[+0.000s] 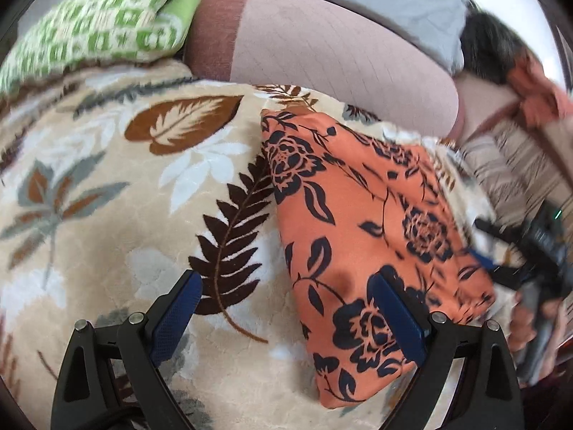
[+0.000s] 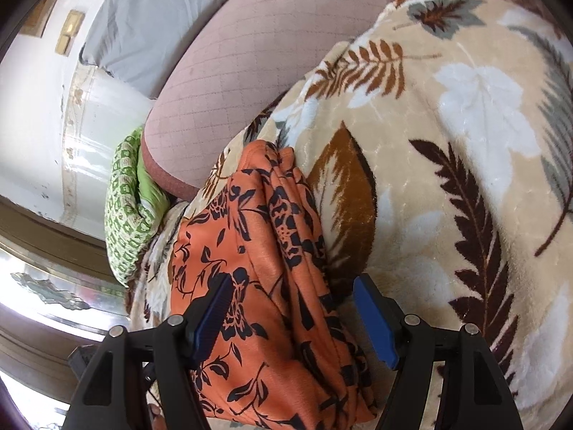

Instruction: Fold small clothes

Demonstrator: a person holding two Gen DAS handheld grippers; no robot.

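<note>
Folded garment (image 1: 361,222) on blanket (image 1: 118,193), mattress (image 1: 333,50) behind it, patterned pillow (image 1: 100,28) beside mattress

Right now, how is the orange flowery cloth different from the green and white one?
The orange flowery cloth has dark flowers; the green and white cloth has small blocky shapes. The orange one lies close, partly between the right gripper's open fingers; the green one sits farther off. Both rest on the leafy blanket.

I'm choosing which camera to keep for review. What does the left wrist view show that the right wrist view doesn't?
Only the left wrist view shows the striped fabric, the right gripper seen from outside, and the open left gripper. Only the right wrist view shows the white wall and the garment's bunched layered edge. Both show the orange floral garment, leaf-print blanket, pink cushion and green patterned cloth.
</note>
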